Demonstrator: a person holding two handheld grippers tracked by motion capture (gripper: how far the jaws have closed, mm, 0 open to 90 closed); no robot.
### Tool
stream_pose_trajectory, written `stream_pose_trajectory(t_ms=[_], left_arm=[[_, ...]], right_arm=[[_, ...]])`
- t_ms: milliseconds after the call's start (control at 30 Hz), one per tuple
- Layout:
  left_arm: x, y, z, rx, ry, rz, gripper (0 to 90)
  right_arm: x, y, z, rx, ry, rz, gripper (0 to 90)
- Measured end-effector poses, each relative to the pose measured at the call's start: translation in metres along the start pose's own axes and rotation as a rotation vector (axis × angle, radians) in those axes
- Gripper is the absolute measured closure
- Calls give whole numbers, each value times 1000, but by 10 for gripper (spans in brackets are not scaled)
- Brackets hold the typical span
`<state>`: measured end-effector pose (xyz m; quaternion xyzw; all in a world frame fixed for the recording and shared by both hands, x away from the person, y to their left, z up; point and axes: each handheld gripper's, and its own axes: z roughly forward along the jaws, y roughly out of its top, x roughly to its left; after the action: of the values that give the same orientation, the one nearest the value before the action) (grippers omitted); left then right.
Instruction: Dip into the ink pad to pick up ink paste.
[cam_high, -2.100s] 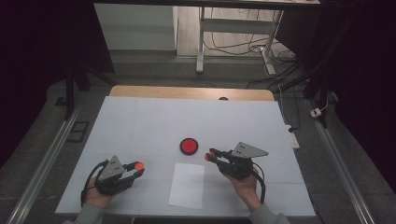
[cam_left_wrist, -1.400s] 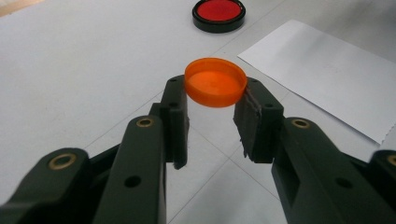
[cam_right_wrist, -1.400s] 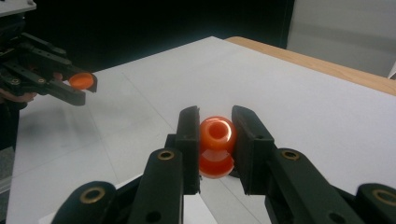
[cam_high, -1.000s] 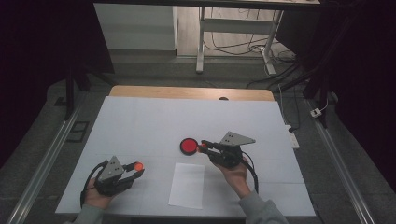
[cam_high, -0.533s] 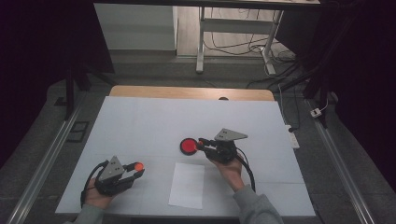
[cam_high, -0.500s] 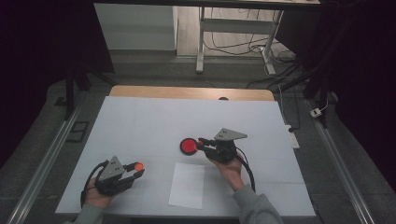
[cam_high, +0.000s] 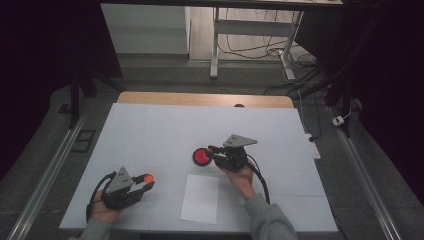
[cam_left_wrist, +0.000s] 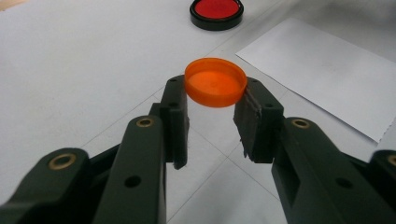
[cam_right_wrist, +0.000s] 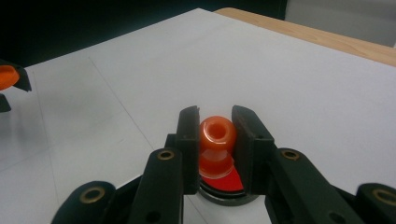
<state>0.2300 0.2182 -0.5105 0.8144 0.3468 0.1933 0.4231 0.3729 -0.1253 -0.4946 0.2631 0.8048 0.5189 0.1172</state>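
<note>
Two grippers loaded. I read the left gripper (cam_left_wrist: 215, 98) as clamped on the orange cap (cam_left_wrist: 215, 82), parked at 7 o'clock on the table (cam_high: 150, 130), out of the way. The right gripper (cam_right_wrist: 215, 128) is clamped on the orange stamp (cam_right_wrist: 216, 135), held straight over the red ink pad (cam_high: 201, 156) at centre, probably for inking. White paper sheet (cam_high: 201, 198) waits at 6 o'clock.

Counter (cam_high: 150, 130): white top, faint grid lines, wooden edge strip (cam_high: 200, 99) along the 12 o'clock side. Sheet of white paper (cam_high: 200, 198): flat on the counter toward 6 o'clock. Floor beyond: metal table legs (cam_high: 216, 45), loose black cables (cam_high: 250, 50), white power adapter (cam_high: 341, 120) at 3 o'clock. Metal rails (cam_high: 45, 185) flanking both sides.
</note>
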Motion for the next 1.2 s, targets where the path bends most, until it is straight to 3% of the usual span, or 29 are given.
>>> stream_pose_trajectory(t_ms=[1200], left_arm=[[0,-1,1,5,-10,2,647]], right_arm=[[-12,-7,36,103,-41,-8,722]])
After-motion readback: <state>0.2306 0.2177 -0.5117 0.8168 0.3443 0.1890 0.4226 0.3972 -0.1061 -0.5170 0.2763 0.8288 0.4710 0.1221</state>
